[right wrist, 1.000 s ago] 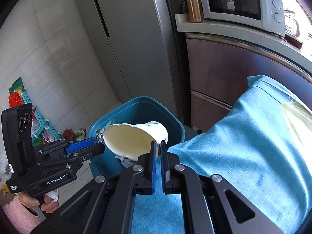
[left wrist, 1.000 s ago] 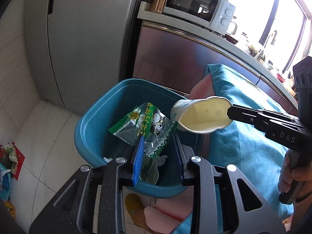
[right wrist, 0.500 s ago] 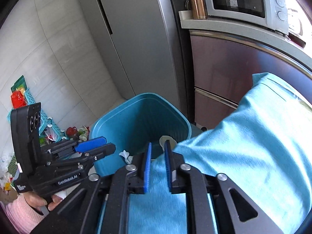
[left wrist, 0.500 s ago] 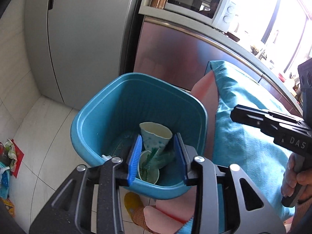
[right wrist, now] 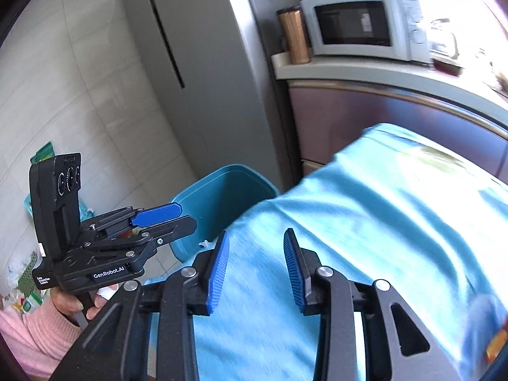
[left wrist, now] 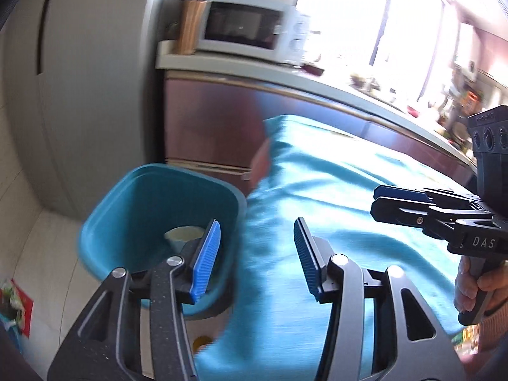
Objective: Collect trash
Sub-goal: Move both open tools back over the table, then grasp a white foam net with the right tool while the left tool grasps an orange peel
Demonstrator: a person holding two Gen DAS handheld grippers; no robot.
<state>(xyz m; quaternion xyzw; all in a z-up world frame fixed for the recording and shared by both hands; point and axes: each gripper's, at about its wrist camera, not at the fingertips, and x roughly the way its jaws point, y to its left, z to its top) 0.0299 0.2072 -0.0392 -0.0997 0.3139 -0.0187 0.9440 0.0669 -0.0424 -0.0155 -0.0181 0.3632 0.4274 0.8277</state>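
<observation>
Both tools are empty with jaws opening: the left gripper (left wrist: 255, 254) beside the blue plastic bin (left wrist: 111, 209), the right gripper (right wrist: 254, 268) over the turquoise cloth-covered table (right wrist: 397, 222). A pale paper cup (left wrist: 182, 233) lies inside the bin. Each hand should open fully before reaching more trash on the cloth.

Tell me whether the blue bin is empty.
Not empty: a pale paper cup lies inside the blue bin, seen in the left wrist view.

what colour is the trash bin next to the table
Teal blue; the trash bin shows best in the left wrist view, with a pale cup inside.
</observation>
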